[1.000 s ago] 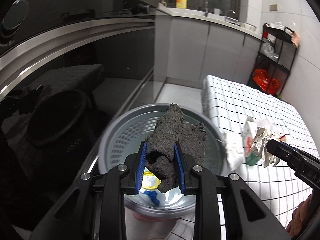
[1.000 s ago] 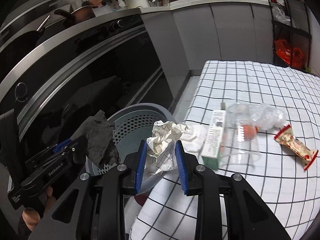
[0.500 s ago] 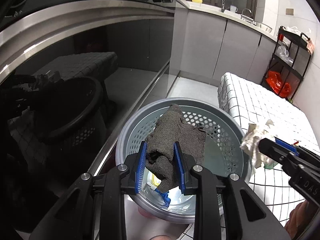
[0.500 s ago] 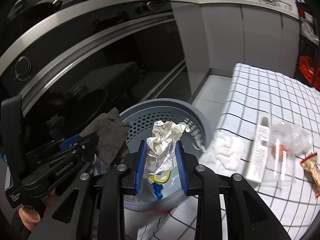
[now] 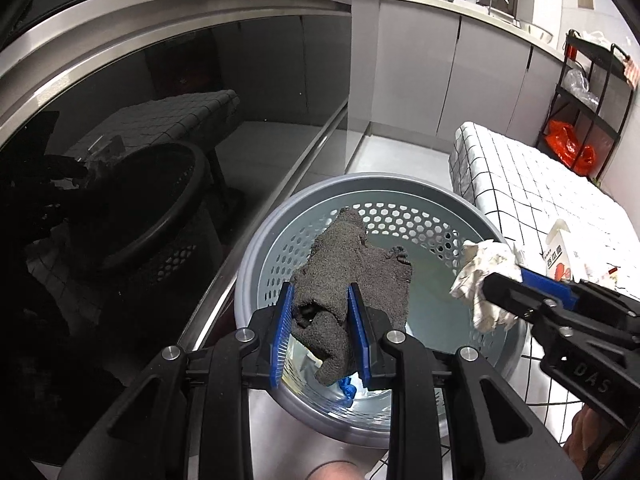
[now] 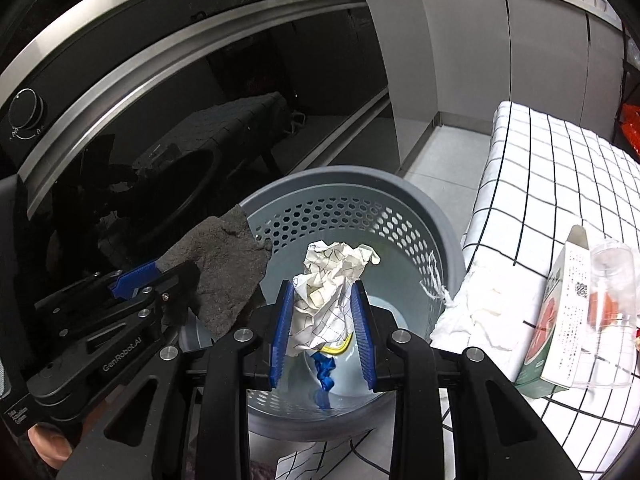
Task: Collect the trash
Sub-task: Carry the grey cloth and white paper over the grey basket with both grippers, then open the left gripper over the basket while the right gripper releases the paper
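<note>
My left gripper point(image 5: 320, 334) is shut on a dark grey rag point(image 5: 352, 276) and holds it over the grey perforated waste basket point(image 5: 280, 240). In the right wrist view that rag point(image 6: 224, 264) hangs at the basket's left rim point(image 6: 440, 216). My right gripper point(image 6: 322, 328) is shut on a crumpled white paper ball point(image 6: 328, 280), also above the basket's opening. In the left wrist view the same paper ball point(image 5: 484, 276) shows at the right, clamped in the right gripper point(image 5: 504, 280). Blue and yellow scraps point(image 6: 326, 368) lie at the basket's bottom.
A table with a checked cloth point(image 6: 560, 184) stands to the right, with a white tissue point(image 6: 480, 312), a carton point(image 6: 560, 320) and a clear plastic cup point(image 6: 612, 308) near its edge. A dark glass oven front point(image 6: 160, 120) rises to the left. A black shelf rack point(image 5: 584, 100) stands at the back.
Both grippers have moved left and down, from beside the table to over the basket, each still holding its piece. The basket now fills the middle of both views.
</note>
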`<act>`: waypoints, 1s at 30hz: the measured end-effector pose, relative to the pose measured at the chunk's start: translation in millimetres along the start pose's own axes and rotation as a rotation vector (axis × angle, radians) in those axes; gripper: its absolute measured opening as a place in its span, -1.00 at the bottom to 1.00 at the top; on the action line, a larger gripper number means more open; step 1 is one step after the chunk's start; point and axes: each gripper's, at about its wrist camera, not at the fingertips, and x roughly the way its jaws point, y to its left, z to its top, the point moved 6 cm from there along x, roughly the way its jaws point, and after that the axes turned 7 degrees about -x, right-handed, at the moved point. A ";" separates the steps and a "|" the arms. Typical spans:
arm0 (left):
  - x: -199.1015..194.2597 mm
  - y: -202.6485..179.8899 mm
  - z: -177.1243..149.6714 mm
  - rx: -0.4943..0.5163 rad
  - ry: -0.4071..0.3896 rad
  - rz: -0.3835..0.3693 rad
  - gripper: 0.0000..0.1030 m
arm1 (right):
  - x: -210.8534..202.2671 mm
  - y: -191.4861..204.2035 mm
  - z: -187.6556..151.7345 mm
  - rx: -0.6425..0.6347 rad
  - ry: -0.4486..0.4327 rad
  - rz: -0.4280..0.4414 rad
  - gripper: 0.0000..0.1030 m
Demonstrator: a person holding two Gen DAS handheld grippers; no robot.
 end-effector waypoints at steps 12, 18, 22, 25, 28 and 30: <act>5.3 8.1 -0.9 -0.031 0.030 0.010 -0.41 | 0.6 -1.5 -2.1 0.018 0.001 0.002 -0.38; 3.5 6.8 -1.4 -0.032 0.020 0.012 -0.16 | -3.7 -5.1 -1.6 0.033 -0.018 0.001 -0.04; 0.8 7.0 -0.2 -0.035 0.005 0.015 0.04 | -6.5 -9.1 -1.9 0.045 -0.026 -0.001 0.07; 1.6 7.1 -0.7 -0.037 0.011 0.014 0.04 | -6.6 -9.6 -3.0 0.047 -0.023 -0.002 0.07; 1.6 7.2 -0.6 -0.036 0.011 0.014 0.04 | -7.0 -8.7 -3.6 0.042 -0.023 -0.005 0.07; 1.4 7.1 -0.7 -0.036 0.011 0.014 0.04 | -7.0 -8.4 -3.5 0.039 -0.023 -0.005 0.07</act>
